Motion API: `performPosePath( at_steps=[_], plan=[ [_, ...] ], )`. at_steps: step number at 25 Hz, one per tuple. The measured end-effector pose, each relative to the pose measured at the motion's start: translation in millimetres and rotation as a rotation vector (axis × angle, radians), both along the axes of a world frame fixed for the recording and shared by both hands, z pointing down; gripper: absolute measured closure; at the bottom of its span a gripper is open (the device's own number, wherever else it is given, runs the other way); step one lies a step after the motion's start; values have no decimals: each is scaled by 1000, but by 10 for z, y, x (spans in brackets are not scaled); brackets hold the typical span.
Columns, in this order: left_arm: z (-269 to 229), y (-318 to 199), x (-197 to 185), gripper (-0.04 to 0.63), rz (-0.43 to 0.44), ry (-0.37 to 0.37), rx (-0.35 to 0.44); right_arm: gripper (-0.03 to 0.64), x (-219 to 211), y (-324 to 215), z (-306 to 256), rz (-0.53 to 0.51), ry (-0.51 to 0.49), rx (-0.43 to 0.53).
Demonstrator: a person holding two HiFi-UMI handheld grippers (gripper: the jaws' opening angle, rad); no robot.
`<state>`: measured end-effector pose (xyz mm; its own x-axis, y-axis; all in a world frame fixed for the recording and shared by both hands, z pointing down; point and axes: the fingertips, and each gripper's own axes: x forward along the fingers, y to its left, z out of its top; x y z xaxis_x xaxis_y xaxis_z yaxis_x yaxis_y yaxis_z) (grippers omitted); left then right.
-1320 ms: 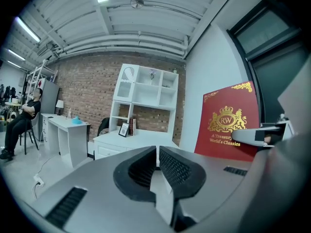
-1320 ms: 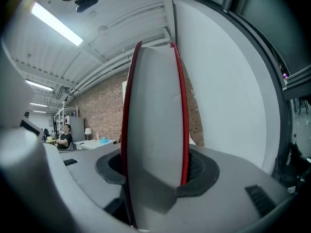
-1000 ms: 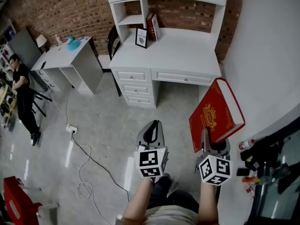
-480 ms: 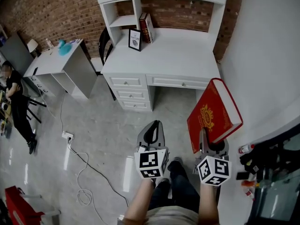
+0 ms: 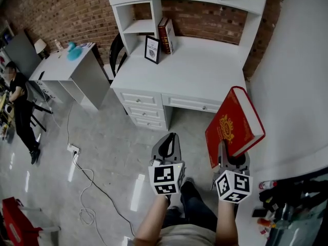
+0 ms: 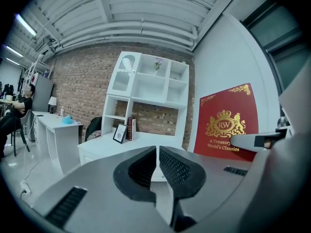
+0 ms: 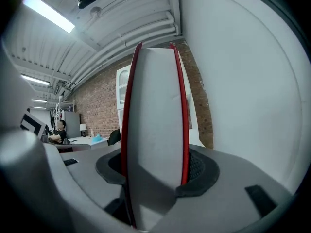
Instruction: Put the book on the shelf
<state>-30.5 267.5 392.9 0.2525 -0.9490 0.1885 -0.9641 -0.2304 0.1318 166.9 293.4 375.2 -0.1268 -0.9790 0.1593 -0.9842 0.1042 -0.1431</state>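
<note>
A thick red book (image 5: 233, 124) with a gold crest stands upright in my right gripper (image 5: 231, 160), which is shut on its lower edge. In the right gripper view its white page block (image 7: 154, 130) fills the space between the pads. My left gripper (image 5: 166, 147) hangs beside it over the floor, shut with nothing in it; its ribbed pads (image 6: 180, 166) almost touch. Ahead stands a white desk (image 5: 200, 65) with a shelf unit (image 5: 138, 24) on top. A few dark books (image 5: 165, 35) lean under the shelf next to a framed picture (image 5: 151, 52). The book's cover (image 6: 226, 125) also shows in the left gripper view.
A black chair (image 5: 117, 53) and a grey desk (image 5: 77, 65) stand left of the white desk. A person (image 5: 18, 101) sits at the far left. A cable and power strip (image 5: 74, 148) lie on the floor. A white wall (image 5: 297, 86) runs along the right, with a cluttered surface (image 5: 287, 204) below it.
Both grippers have travelled forward towards the white desk, which now looks nearer. The book stays gripped the same way in the right gripper. The left gripper stays shut.
</note>
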Motion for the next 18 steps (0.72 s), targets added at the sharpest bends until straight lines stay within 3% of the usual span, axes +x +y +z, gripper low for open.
performPosePath(
  at_steps=[9,18],
  plan=[
    [-72,-949,422,563,-22,3,8,371,407,-1004,-133,-31,4,27],
    [103,-1420,700,563,-5,5,-38,371,596,-1521,-5,-34,4,4]
  ],
)
